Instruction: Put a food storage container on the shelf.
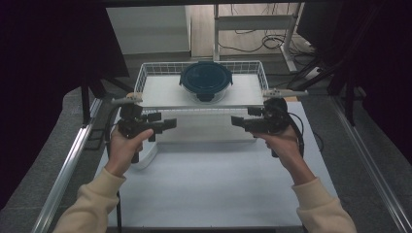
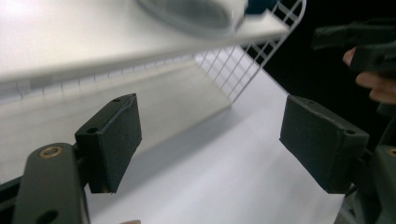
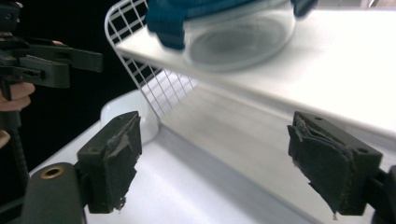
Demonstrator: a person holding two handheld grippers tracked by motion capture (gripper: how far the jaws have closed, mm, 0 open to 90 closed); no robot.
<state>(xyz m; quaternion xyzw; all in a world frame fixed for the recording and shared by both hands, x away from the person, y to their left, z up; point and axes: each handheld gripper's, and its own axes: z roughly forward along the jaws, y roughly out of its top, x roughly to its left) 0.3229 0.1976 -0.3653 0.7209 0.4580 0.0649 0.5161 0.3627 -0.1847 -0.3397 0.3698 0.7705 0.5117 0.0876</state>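
Both grippers released, nothing held: left gripper (image 1: 170,123) and right gripper (image 1: 236,121) face each other in front of the wire basket shelf (image 1: 145,73), fingers (image 2: 109,140) spread wide. The lidded glass container (image 1: 206,80) sits centred on the shelf, well apart from both. Approach its sides evenly, clearing the shelf's raised wire rim; the counter (image 1: 209,189) below gives you open room.

Left tool (image 1: 170,124) and right tool (image 1: 236,121) face each other, jaws wide apart.
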